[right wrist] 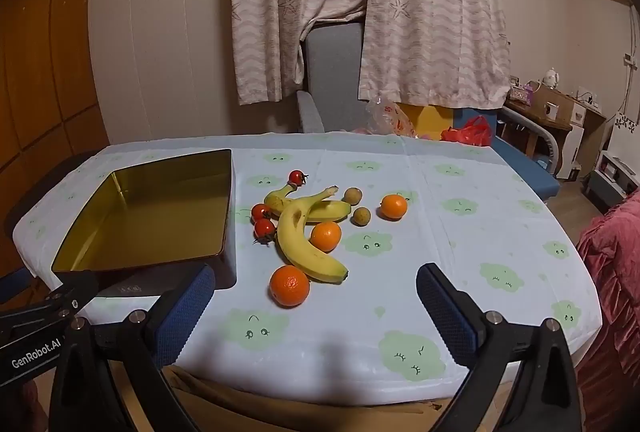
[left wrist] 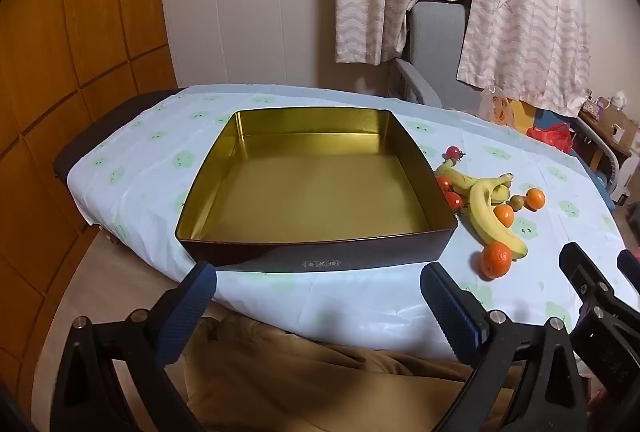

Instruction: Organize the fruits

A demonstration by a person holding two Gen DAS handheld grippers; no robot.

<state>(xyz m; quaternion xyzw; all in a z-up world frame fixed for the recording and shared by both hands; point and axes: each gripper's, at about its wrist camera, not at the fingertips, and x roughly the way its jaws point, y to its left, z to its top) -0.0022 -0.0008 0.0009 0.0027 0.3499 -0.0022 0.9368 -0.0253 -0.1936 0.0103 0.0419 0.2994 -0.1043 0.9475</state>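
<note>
My left gripper [left wrist: 318,298] is wide open and holds nothing. It hangs over the near edge of the table [left wrist: 360,308], and its blue pads [left wrist: 195,308] touch nothing. Just past it sits the tin [left wrist: 320,252], near the table's left side. The tin is dark outside and gold inside. There is no fruit in it.

My right gripper [right wrist: 316,306] is wide open too, with nothing in it. It hangs over the near edge as well, to the right of the tin's near corner.

All the fruit lies on the cloth [right wrist: 460,244], just right of the tin, around the middle of the table. The closest one is an orange [right wrist: 289,286]. Behind it lies a big banana [right wrist: 304,240], and its tip is right by that orange. A second banana [right wrist: 320,209] lies under the big one, crossing it. Another orange [right wrist: 325,236] touches the big banana's right side. A third orange [right wrist: 393,206] sits farther right, alone. Two small brown fruits [right wrist: 361,216] lie between it and the bananas. Two tomatoes [right wrist: 263,220] sit between the bananas and the tin. One more tomato [right wrist: 297,177] sits by the far banana's stem.
</note>
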